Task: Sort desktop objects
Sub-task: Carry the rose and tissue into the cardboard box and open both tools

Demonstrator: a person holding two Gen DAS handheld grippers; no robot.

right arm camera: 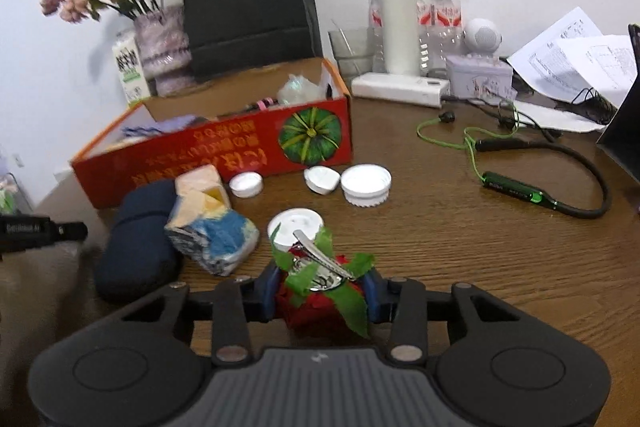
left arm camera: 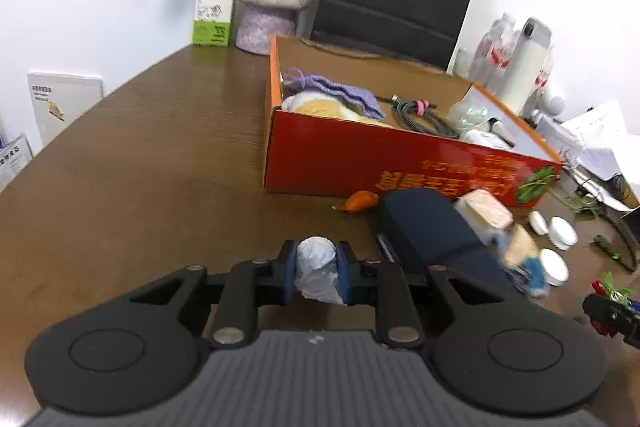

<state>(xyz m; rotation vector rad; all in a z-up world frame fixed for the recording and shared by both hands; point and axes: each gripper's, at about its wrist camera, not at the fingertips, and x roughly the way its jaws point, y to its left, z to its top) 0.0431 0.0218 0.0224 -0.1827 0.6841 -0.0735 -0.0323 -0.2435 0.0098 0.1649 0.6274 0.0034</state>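
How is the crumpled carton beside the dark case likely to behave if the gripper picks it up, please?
The carton is already crushed and creased, so it probably dents further under a squeeze. It looks empty, hence likely light. Its flattened sides suggest it would slide rather than roll when pushed.

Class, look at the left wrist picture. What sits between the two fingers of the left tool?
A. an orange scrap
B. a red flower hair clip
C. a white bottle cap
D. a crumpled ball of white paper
D: in the left wrist view the left tool has its blue pads pressed on a crumpled ball of white paper, while the red flower hair clip sits in the right tool.
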